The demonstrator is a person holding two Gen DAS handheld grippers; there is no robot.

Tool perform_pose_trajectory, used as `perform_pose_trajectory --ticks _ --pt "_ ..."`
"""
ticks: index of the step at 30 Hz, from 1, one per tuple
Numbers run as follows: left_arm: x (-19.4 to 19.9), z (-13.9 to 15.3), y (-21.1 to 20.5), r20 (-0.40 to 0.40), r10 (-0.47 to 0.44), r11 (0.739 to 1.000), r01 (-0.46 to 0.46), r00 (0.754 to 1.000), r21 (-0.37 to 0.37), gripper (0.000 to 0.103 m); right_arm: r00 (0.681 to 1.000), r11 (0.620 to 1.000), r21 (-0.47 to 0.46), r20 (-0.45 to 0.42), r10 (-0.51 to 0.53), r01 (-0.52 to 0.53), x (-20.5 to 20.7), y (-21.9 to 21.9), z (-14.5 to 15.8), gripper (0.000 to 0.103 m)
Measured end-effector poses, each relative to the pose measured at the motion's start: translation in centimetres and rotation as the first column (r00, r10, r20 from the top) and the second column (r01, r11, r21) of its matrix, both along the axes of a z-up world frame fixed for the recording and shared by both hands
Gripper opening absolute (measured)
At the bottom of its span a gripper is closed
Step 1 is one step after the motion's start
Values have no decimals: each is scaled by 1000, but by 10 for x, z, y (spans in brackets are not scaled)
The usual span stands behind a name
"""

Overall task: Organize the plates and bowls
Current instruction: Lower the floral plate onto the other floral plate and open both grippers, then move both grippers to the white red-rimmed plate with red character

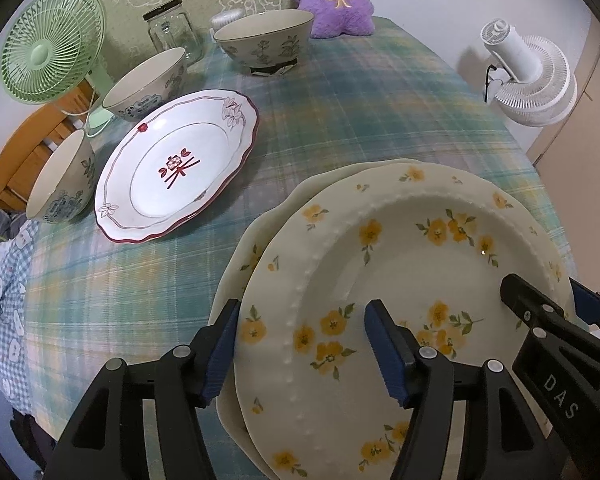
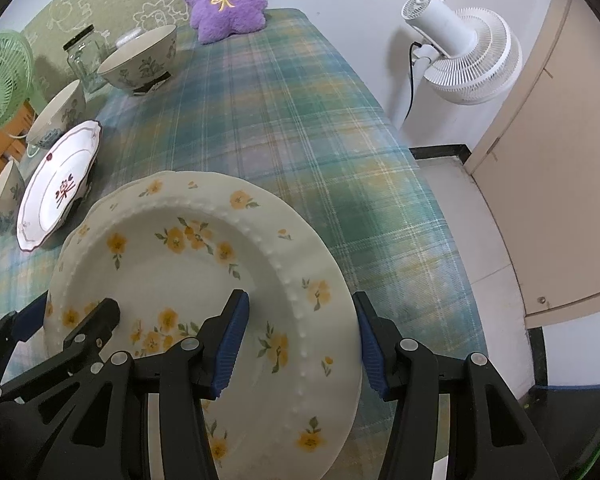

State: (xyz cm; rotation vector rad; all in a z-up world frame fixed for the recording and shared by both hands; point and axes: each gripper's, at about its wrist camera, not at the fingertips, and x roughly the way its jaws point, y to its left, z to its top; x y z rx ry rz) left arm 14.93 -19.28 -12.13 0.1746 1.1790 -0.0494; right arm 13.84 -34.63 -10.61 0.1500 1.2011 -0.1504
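A cream plate with yellow flowers (image 1: 384, 264) (image 2: 188, 264) lies on top of a second cream plate (image 1: 260, 236) on the checked tablecloth. My left gripper (image 1: 300, 348) is open and straddles the plates' left rim. My right gripper (image 2: 300, 340) is open and straddles the right rim; it also shows in the left wrist view (image 1: 544, 300). A white plate with a red rim (image 1: 176, 172) (image 2: 56, 188) lies to the left. Three patterned bowls (image 1: 60, 180) (image 1: 146, 84) (image 1: 266, 36) stand behind and beside it.
A green desk fan (image 1: 48, 48) and a glass jar (image 1: 172, 30) stand at the far left. A purple plush toy (image 1: 330, 0) leans at the table's far end. A white floor fan (image 2: 460, 56) stands past the table's right edge (image 2: 432, 184).
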Motion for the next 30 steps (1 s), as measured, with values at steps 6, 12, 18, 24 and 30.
perform_pose_trajectory --ticks 6,12,18,24,30 --pt "1 0 1 -20 -3 1000 3 1000 2 65 1000 1000 10 5 -11 11 4 0 -1 56" --pt "0 2 2 -42 -2 1000 3 999 11 65 1000 1000 17 3 -9 9 6 0 -2 57" --pt "2 -1 -6 -44 1 999 1 999 34 71 1000 1000 -11 4 28 -28 7 3 3 56" --pt "8 -3 -10 -39 16 999 -15 999 37 79 999 999 -12 -16 39 -39 9 0 4 53" --pt "15 -6 -17 -14 41 993 -40 999 107 82 998 999 4 -18 53 -52 15 -1 6 53"
